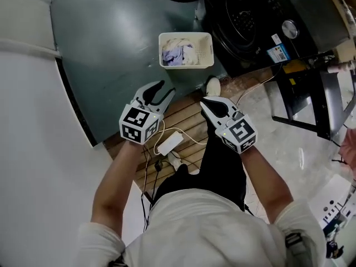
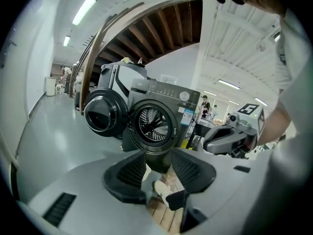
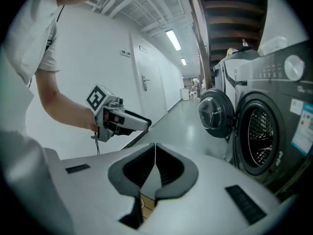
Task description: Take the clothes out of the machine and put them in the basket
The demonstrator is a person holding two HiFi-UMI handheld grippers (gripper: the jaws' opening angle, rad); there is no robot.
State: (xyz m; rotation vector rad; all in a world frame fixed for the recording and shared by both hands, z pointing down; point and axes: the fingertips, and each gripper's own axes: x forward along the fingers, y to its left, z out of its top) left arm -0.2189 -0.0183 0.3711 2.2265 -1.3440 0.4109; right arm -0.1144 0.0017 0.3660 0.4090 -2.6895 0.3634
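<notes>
While the clothes (image 1: pixel 178 54) lie soft and light in the basket (image 1: pixel 207 50) on the floor before the machine (image 1: pixel 250 21), pinch any raised fold; left hand-held gripper (image 1: pixel 165 89) parted, empty, right hand-held gripper (image 1: pixel 204 102) clenched, empty.

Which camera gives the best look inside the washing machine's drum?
The left gripper view: it faces the open drum almost head-on, showing its perforated metal wall. The right gripper view catches it obliquely at its right edge. The head view shows only the dark top of the machine.

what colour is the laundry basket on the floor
The laundry basket is cream white; the head view shows it best.
</notes>
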